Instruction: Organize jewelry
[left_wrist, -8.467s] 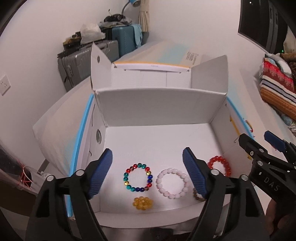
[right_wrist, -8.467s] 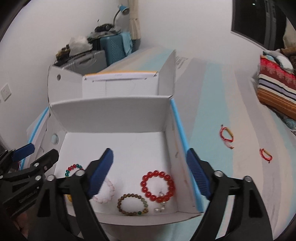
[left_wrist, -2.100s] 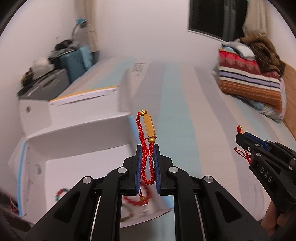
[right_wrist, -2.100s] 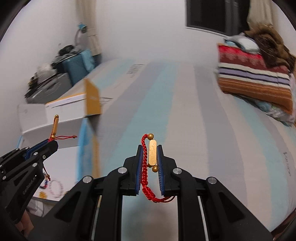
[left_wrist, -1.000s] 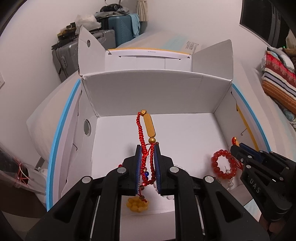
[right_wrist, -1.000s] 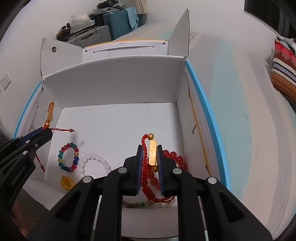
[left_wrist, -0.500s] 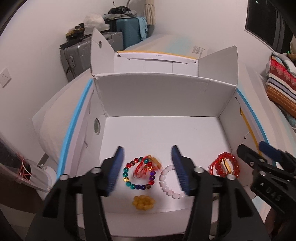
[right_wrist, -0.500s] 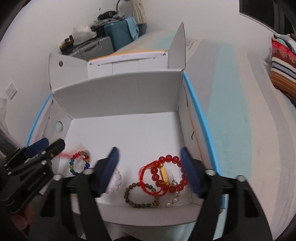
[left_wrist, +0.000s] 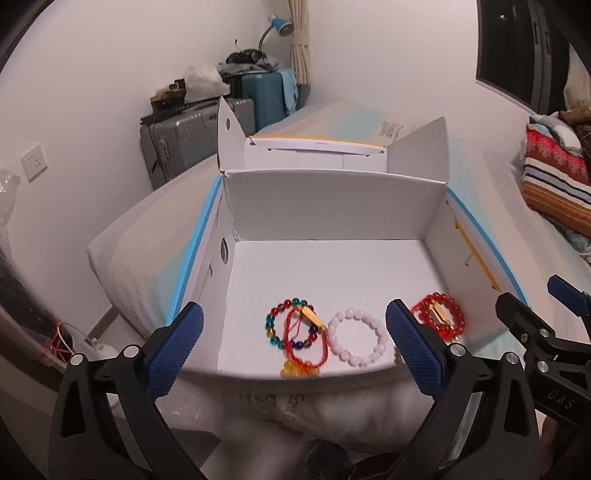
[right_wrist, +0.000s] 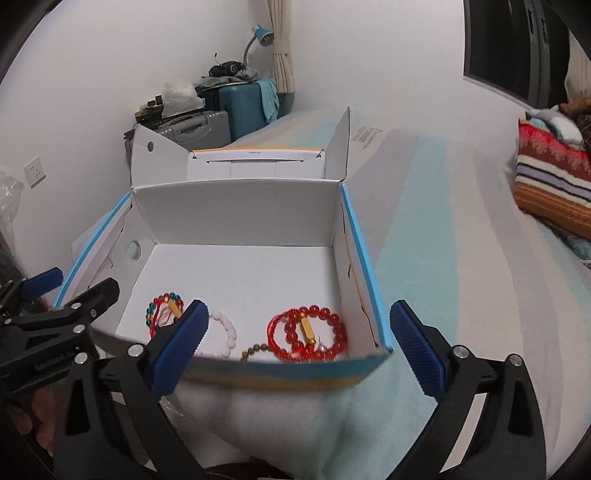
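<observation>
White cardboard box (left_wrist: 332, 206) sits on the bed, flaps up. Left gripper (left_wrist: 295, 347) is spread wide and empty, hanging short of the box's near wall. At its 12 o'clock a red cord bracelet (left_wrist: 304, 341) lies across the multicolour bead bracelet (left_wrist: 275, 325); the pink bead bracelet (left_wrist: 356, 341) lies beside. Right gripper (right_wrist: 295, 339) is likewise agape and empty, with a second red cord bracelet (right_wrist: 286, 338) draped over the red bead bracelet (right_wrist: 328, 332). Risk: overlapping strands may snag and lift together on any later pick.
</observation>
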